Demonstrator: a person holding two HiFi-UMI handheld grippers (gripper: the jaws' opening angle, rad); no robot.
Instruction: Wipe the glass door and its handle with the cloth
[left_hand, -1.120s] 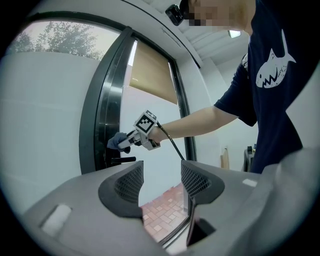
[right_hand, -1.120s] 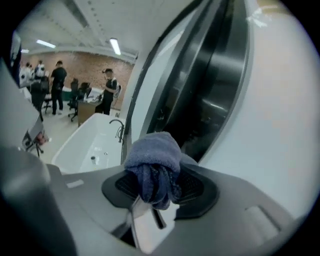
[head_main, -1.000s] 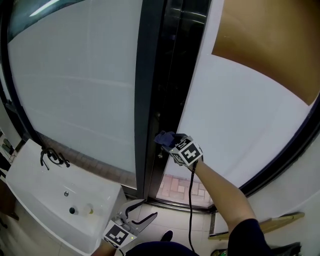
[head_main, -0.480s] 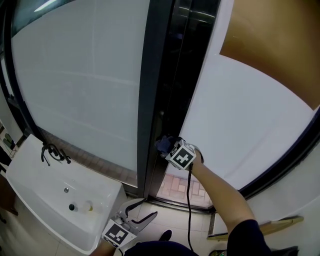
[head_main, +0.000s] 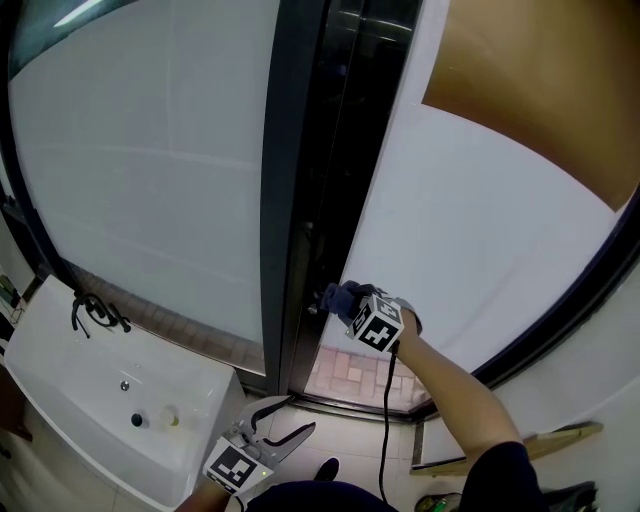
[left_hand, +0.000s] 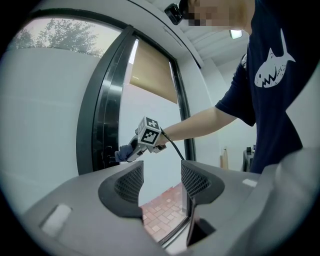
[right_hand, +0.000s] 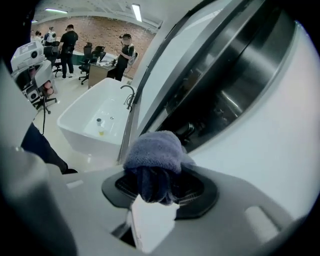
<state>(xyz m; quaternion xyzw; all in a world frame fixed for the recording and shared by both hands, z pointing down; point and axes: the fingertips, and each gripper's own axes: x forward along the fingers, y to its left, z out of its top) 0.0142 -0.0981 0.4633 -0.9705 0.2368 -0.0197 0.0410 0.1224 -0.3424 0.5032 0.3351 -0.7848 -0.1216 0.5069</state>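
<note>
Right gripper (head_main: 345, 300) is clamped on the bunched blue cloth (right_hand: 152, 150), which pokes out past its tips, right at the dark edge of the glass door (head_main: 470, 230) beside the handle (right_hand: 187, 131). Left gripper (head_main: 285, 425) hangs low and near, jaws wide apart, nothing between them.

Blue cloth (right_hand: 152, 150) bunched, beside dark door handle (right_hand: 188, 131)

Door handle (right_hand: 187, 131) mostly behind cloth (right_hand: 152, 150), right claw (right_hand: 157, 184) tips buried in it, basin (head_main: 65, 398) cropped btm-left.
</note>
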